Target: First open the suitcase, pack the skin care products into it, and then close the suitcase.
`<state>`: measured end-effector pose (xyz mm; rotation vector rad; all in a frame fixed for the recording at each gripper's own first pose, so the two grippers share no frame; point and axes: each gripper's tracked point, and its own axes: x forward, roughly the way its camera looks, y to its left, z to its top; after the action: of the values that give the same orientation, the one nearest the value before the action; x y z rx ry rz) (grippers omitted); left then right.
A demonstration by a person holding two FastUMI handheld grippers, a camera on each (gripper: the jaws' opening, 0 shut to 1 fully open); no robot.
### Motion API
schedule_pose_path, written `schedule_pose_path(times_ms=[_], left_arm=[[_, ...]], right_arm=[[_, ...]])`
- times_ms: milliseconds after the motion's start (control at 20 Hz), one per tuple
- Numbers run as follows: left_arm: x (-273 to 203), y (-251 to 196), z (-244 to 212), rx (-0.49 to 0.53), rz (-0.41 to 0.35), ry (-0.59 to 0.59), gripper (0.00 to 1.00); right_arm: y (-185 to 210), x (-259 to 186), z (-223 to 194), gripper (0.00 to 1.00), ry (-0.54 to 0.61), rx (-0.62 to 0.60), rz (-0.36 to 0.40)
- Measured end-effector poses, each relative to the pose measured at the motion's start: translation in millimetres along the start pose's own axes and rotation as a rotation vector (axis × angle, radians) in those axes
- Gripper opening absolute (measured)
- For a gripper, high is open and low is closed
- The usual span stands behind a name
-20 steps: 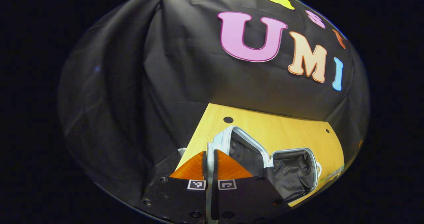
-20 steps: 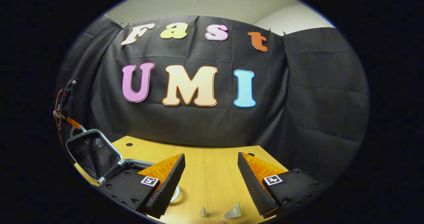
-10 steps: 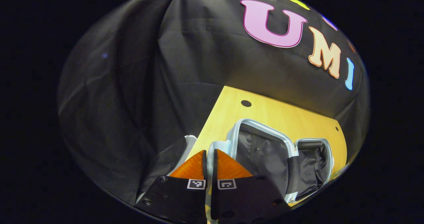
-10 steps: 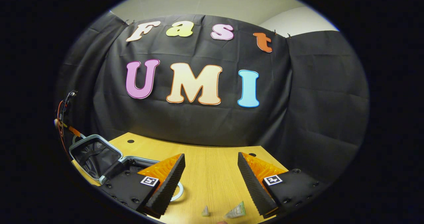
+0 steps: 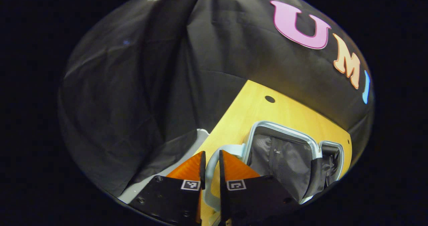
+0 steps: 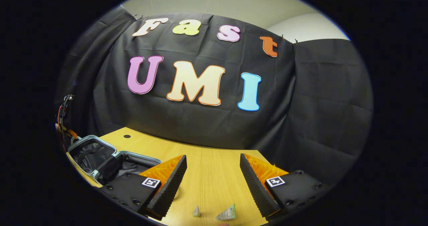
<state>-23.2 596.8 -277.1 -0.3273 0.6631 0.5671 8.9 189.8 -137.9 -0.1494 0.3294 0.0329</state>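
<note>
Two claws logged, left to right. My left claw [image 5: 211, 162] is nearly closed round the suitcase handle [image 5: 214, 152], I judge to lay the lid [image 5: 284, 152] flat; the suitcase [image 6: 100, 157] lies open at the tabletop's [image 6: 207, 172] left end. My right claw [image 6: 212, 182] hangs wide open, empty, above two skincare sachets [image 6: 226, 214], presumably next.

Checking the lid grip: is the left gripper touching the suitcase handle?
Cannot tell. In the left gripper view the handle runs up through the narrow slot of the left gripper, but whether the fingers press it is unclear.
</note>
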Motion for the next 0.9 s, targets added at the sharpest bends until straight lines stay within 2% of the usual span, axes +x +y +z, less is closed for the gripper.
schedule_pose_path(times_ms=[50,200,250,350,450,500,550,650,700,800,900], left_arm=[[-3.6,3.2,2.1,-0.026,0.003,-0.011,0.18],[-22.6,14.4,20.8,-0.094,0.056,-0.114,0.6],[-31.6,10.6,23.5,-0.11,0.073,-0.154,0.61],[-60.2,5.1,34.5,-0.098,0.11,-0.235,0.75],[-90.6,-13.5,42.7,-0.05,0.122,-0.292,0.73],[-106.3,-27.5,48.4,-0.015,0.12,-0.317,0.77],[-122.3,-43.4,54.9,0.014,0.113,-0.353,0.74],[-151.6,-84.2,71.9,0.051,0.072,-0.438,0.82],[-165.9,-107.0,76.1,0.062,0.04,-0.463,0.9],[-192.2,-153.3,76.8,0.084,-0.02,-0.504,0.93],[-213.2,-186.4,76.2,0.131,-0.045,-0.555,0.95]], right_arm=[[1.4,-0.6,2.8,0.99,-0.008,0.007,0.017],[-4.8,-2.4,12.8,0.99,-0.041,-0.005,0.041],[-7.6,-2.8,19.0,0.99,-0.058,0.002,0.05],[-15.1,-4.4,30.1,0.99,-0.091,0.013,0.071],[-25.0,-3.2,31.6,0.99,-0.105,0.016,0.091],[-34.6,-0.2,30.2,1.0,-0.106,0.025,0.09],[-43.7,-0.1,27.8,0.99,-0.101,0.048,0.085],[-58.4,-0.4,23.7,0.99,-0.089,0.113,0.09],[-66.1,-1.9,23.3,0.99,-0.092,0.13,0.089],[-84.6,-3.8,25.0,0.99,-0.112,0.128,0.084],[-101.4,-8.3,28.3,0.99,-0.142,0.12,0.084]])
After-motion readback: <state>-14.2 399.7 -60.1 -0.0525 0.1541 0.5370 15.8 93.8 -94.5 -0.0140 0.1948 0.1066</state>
